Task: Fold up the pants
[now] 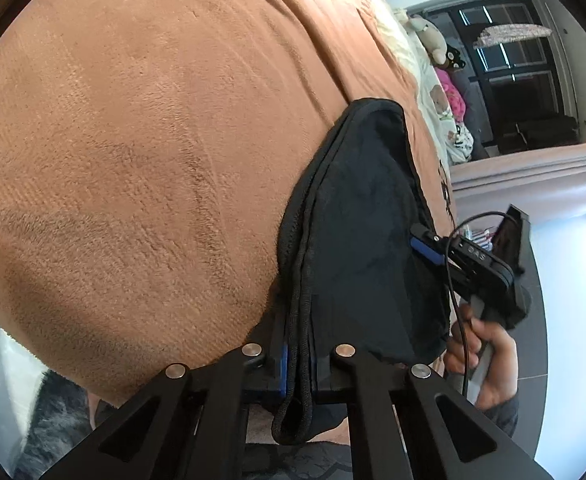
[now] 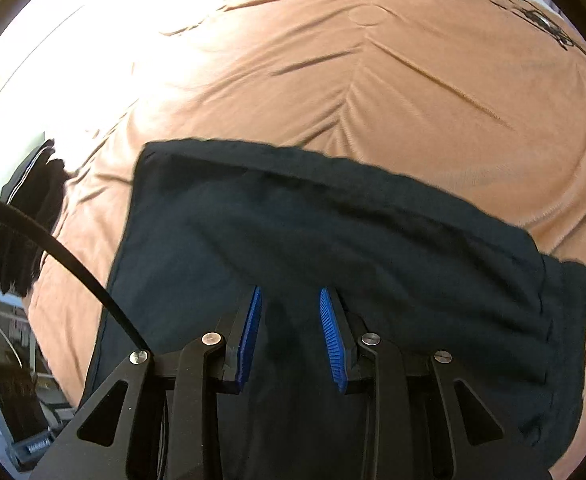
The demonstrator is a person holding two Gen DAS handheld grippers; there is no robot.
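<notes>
Left wrist view: left gripper, jaws clenched on the corded edge of the pants, which pass between the blue pads at the bottom of the frame. The dark pants run away from the jaws along the right side of the brown blanket on the bed. Right gripper seen from the side, at the far edge of the pants, held by a hand; whether its jaws grip the cloth cannot be told from here. Shown only in this view: stuffed toys and a patterned pillow at the head of the bed, a dark window, pale floor off the right edge of the bed. The blanket to the left of the pants lies broad and bare.

Right wrist view: right gripper, jaws released, blue pads well apart, with the pants lying under and ahead of them. Shown only in this view: the whole folded outline of the pants, top edge running straight from upper left to lower right, left corner square, right end bunched in a thicker layer. A black cable crosses the left side. A dark object at the left border is too blurred to name. The blanket beyond the top edge of the pants is wrinkled and uncovered as far as its far side.
</notes>
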